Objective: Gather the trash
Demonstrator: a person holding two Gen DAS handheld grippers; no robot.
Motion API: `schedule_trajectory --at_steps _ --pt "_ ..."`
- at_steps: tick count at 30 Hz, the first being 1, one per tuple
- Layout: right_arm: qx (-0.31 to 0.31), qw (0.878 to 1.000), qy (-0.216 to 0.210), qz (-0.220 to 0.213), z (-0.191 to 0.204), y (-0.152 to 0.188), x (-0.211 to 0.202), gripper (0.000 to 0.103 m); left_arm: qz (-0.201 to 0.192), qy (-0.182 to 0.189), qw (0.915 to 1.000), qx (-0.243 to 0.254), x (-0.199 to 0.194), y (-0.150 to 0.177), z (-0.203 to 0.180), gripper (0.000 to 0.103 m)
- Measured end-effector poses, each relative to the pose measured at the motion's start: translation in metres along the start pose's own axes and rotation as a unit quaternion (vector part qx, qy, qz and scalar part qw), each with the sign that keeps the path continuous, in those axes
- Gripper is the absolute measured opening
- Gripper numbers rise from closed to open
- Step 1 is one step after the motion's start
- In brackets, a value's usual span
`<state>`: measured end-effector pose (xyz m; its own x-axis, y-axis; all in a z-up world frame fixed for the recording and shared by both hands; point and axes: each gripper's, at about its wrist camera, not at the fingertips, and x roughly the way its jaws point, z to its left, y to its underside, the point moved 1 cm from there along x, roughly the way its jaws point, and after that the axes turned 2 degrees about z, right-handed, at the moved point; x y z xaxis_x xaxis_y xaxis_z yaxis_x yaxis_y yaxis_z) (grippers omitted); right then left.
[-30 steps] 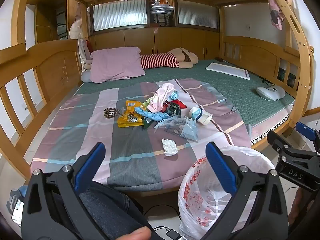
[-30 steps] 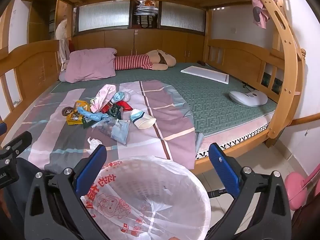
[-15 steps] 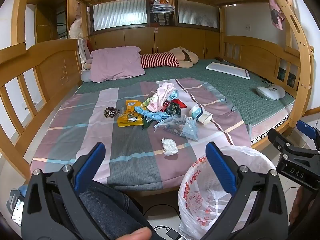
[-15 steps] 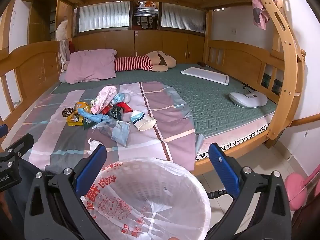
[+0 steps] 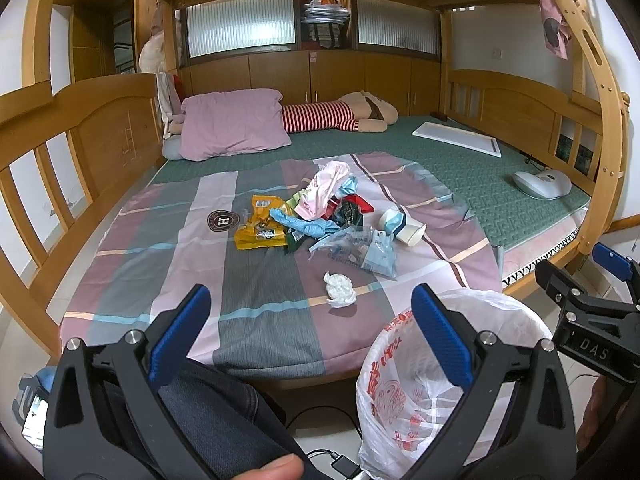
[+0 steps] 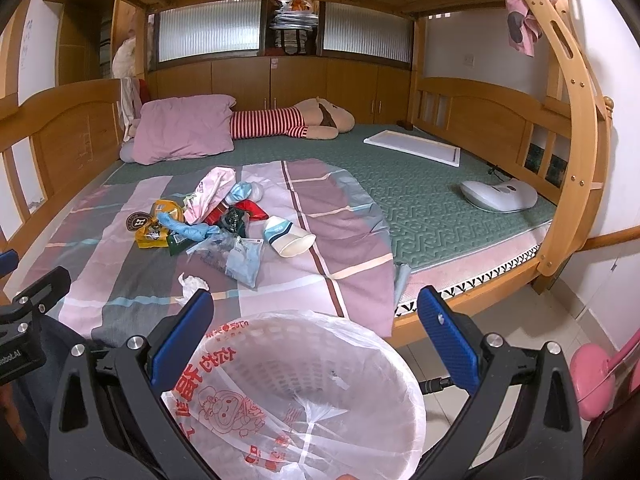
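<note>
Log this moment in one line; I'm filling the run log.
stage: before first pick | left gripper: open, empty | right gripper: open, above lined bin | trash pile: on blanket | crumpled tissue: nearest

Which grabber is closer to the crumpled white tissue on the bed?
Left. The left gripper sits just short of the tissue, almost in line with it. The right gripper hangs over the trash bin, with the tissue off to its left.

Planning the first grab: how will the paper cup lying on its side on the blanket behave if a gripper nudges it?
The paper cup lies on its side, so it may roll in an arc. It looks thin and light, likely crushing under a hard squeeze. The soft blanket should slow any roll.
</note>
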<state>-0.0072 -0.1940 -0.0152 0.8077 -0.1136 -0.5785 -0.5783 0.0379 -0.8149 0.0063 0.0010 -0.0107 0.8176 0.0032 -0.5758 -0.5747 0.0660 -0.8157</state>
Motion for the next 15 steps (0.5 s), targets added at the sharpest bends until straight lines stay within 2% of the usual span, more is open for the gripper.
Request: schedule_trajectory --at_steps 15 --pt "-0.001 1.000 0.001 0.002 0.0015 0.0034 0.0022 0.100 0.003 0.000 1.0000 0.000 0.0039 0.0028 -0.0022 0.100"
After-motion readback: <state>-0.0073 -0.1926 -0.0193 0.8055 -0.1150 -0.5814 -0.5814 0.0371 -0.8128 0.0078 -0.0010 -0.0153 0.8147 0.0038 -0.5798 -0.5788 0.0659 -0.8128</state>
